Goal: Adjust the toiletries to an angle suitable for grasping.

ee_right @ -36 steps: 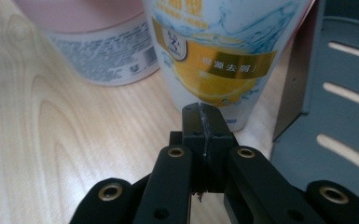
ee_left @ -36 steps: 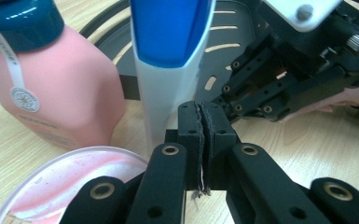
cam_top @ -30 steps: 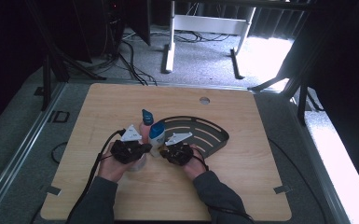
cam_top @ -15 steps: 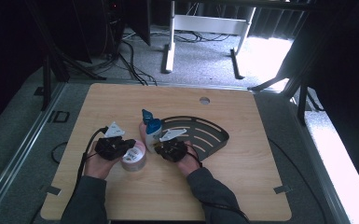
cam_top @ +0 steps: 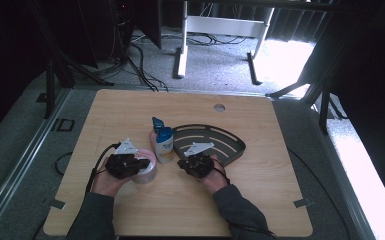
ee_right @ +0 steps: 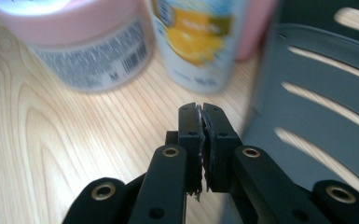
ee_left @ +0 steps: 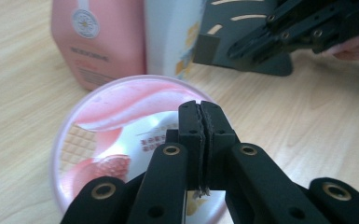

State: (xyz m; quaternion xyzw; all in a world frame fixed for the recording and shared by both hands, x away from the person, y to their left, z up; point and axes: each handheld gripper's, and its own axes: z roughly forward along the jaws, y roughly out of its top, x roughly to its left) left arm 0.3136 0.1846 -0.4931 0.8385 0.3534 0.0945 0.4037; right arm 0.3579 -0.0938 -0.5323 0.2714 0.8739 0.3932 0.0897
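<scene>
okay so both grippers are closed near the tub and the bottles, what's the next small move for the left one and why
Probably open the left gripper first. Its jaws are pressed together with nothing between them, hovering just above the lid of the round pink tub, so it cannot take hold as it is. The tub sits free on the table, just in front of the pink bottle, so opened jaws could likely drop around its rim.

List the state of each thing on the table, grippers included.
Left gripper: shut, empty, over the tub.
Right gripper: shut, empty, beside the rack's edge.
Tub: upright, lid on.
White bottle: upright, blue cap on.
Pink bottle: upright, beside the white bottle.
Rack: flat on the table, empty.
</scene>
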